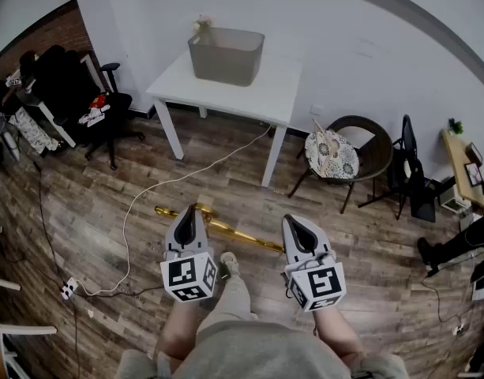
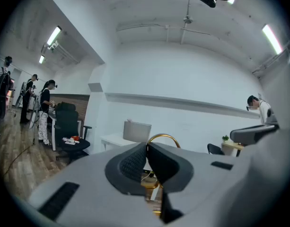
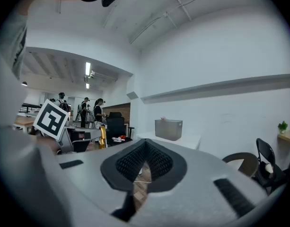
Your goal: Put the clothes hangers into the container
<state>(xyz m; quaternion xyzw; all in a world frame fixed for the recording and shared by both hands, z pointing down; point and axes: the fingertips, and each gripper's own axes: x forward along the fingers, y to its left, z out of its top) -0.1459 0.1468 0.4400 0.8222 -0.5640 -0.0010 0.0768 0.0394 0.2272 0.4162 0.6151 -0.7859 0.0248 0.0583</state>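
Observation:
A gold clothes hanger (image 1: 230, 231) hangs level above the wood floor, and my left gripper (image 1: 186, 221) is shut on it near its hook. In the left gripper view the gold hook (image 2: 162, 137) curves up just past the closed jaws. My right gripper (image 1: 302, 231) is shut with nothing in it, beside the hanger's right end; its view shows the closed fingertips (image 3: 145, 145) and a piece of the gold hanger (image 3: 102, 137) to the left. The grey container (image 1: 226, 55) stands on the white table (image 1: 265, 93) ahead; it also shows as the container (image 2: 136, 131) and the container (image 3: 168, 129).
A wicker chair with a patterned cushion (image 1: 333, 155) stands right of the table. A black office chair (image 1: 99, 105) with clutter is at the left. A white cable (image 1: 139, 204) runs across the floor to a power strip (image 1: 68, 288). People (image 2: 43, 110) stand far left.

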